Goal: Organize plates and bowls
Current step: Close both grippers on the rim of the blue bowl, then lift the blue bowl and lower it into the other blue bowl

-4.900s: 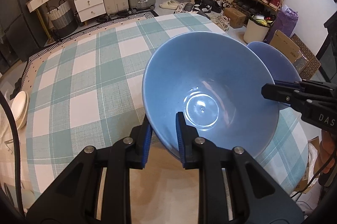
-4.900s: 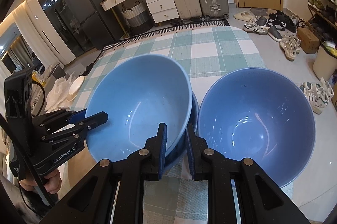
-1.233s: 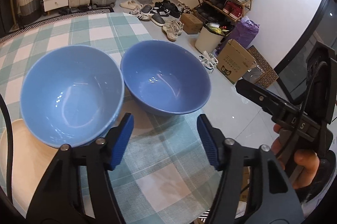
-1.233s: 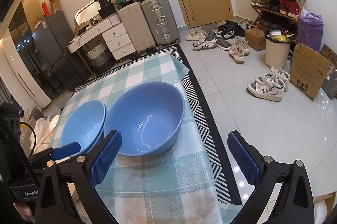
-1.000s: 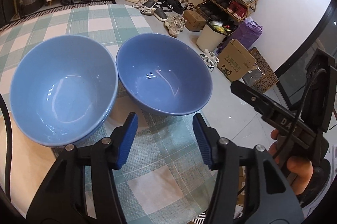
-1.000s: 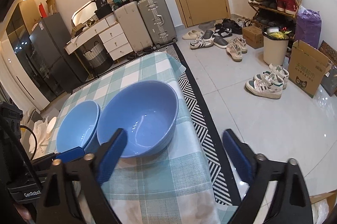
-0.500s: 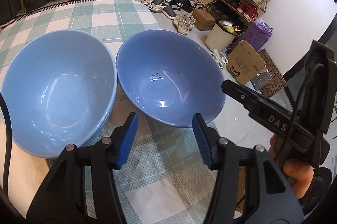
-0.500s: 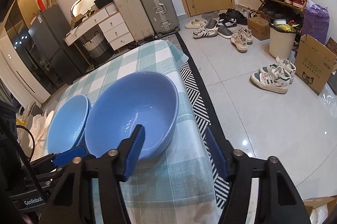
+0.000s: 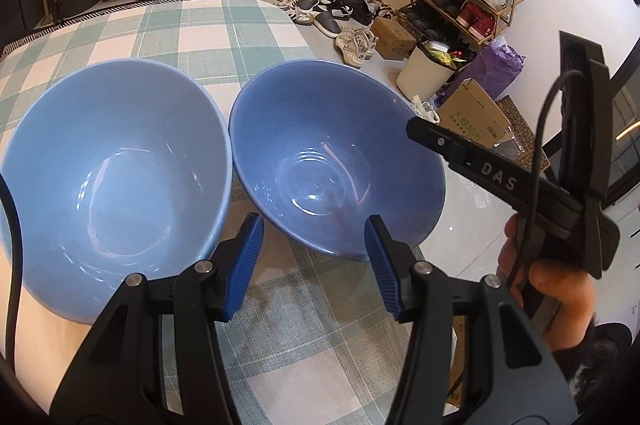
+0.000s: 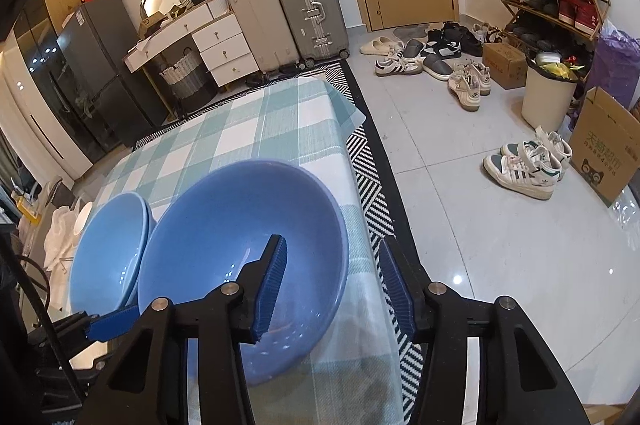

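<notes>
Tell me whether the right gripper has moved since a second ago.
Yes. The right gripper has come down toward the darker blue bowl, judged against the checked tablecloth; its jaws are closing astride the bowl's rim, not yet gripping.

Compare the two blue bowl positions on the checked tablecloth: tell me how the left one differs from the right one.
The left bowl is a paler blue; the right bowl is a deeper blue. The left bowl sits nested in another bowl, whose rim shows in the right wrist view; the right bowl stands alone on the tablecloth. The right hand-held gripper straddles the right bowl's rim, jaws closing; nothing grips the left bowl. Both look alike in shape, upright and empty.
</notes>
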Tool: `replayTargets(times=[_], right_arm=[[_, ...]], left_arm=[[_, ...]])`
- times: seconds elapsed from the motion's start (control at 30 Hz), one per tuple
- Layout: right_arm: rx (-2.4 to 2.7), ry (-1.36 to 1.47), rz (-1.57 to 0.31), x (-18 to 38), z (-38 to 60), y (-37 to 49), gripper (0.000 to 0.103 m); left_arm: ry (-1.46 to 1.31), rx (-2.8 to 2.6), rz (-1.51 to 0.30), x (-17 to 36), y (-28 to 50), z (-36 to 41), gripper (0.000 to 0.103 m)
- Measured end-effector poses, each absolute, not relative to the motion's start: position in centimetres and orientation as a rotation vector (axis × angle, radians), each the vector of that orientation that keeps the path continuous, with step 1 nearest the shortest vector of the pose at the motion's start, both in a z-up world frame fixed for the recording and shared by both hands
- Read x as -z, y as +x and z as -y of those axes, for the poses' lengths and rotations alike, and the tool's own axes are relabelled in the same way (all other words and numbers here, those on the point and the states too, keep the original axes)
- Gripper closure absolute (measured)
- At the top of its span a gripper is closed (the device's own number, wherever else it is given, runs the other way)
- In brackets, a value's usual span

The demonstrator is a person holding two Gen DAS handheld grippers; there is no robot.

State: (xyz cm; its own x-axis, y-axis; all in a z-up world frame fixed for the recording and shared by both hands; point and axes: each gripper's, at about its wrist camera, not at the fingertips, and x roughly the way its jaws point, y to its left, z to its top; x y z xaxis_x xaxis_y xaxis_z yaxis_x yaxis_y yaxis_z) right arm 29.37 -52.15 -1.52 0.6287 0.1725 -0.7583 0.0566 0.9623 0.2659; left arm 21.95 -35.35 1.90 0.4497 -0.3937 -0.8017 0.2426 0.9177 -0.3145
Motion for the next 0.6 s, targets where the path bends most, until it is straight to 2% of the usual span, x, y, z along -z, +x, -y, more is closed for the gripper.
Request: replayTargets(times=[0.1,0.17,0.23,0.37,0.6], right_arm=[[-0.071,0.287,-0.895,1.81,52.40,30.03,0.064],[-0.067,0.278,-0.897,1.97,52.25,30.36,0.071],[-0.059,0.263,-0.892,2.04,51.99,30.50,0.084],[-0.051,0.251,-0.883,2.04,51.84,30.37,0.087],[-0.049,0.251,-0.882,2.08,51.78,30.22,0.088]], left_arm=[[-0.153,0.388,-1.029,-1.80,22.17,35.34,0.057],[-0.149,0.386,-1.026,-1.79,22.05,35.26,0.062],[-0.145,0.390,-1.029,-1.70,22.11,35.21,0.067],[-0.134,0.382,-1.029,-1.49,22.13,35.13,0.070],[-0.112,0.381,-1.017,-1.65,21.83,35.27,0.071]])
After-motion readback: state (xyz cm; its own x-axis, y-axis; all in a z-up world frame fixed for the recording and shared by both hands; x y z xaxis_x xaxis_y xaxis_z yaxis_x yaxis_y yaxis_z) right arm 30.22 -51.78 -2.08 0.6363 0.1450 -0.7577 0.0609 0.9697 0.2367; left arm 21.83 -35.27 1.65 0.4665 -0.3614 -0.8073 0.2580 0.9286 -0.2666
